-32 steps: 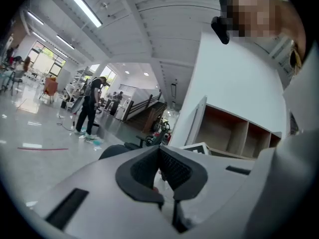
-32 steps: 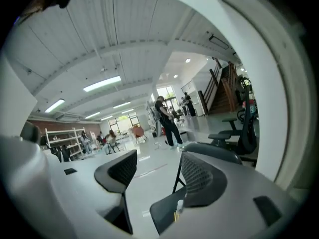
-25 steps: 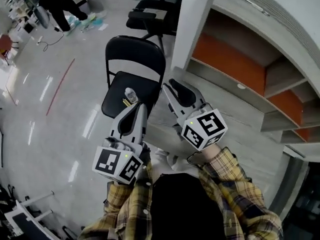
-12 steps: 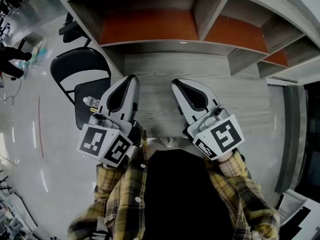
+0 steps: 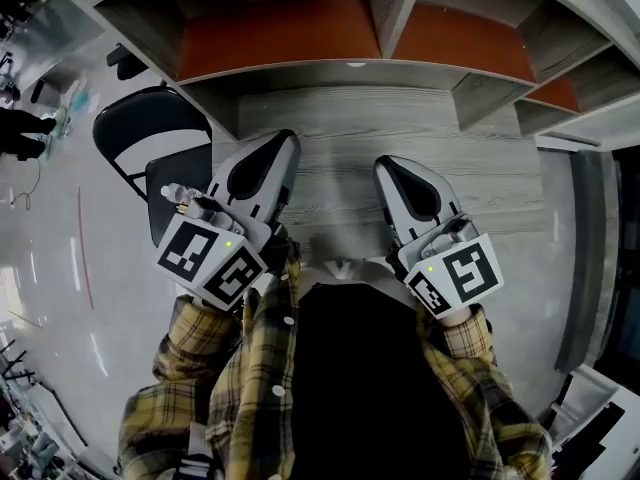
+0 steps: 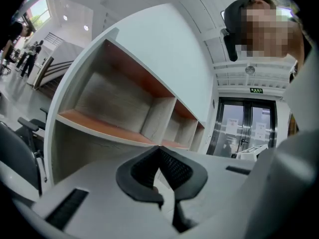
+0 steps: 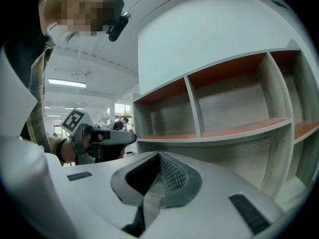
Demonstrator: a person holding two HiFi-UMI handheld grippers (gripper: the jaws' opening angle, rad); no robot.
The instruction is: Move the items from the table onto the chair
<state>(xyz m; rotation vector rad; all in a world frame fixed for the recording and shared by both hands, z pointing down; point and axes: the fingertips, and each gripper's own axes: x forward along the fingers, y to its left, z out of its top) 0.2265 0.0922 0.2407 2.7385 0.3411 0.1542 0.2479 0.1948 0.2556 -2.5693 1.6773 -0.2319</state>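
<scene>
The black folding chair stands left of the grey wood table. On its seat lies a small clear bottle, half hidden behind my left gripper. My left gripper hangs over the table's left part, jaws shut with nothing between them. My right gripper hovers over the table's middle, also shut and empty. I see no loose item on the visible tabletop; the near strip is hidden by the grippers and the person's body.
An open shelf unit with orange back panels rises behind the table. Shiny floor lies to the left of the chair, with a person far off. The left gripper shows at the left of the right gripper view.
The view swung from the chair round to the table and shelves. Both grippers came away from the chair and now hang over the table, the left one nearest the chair.
</scene>
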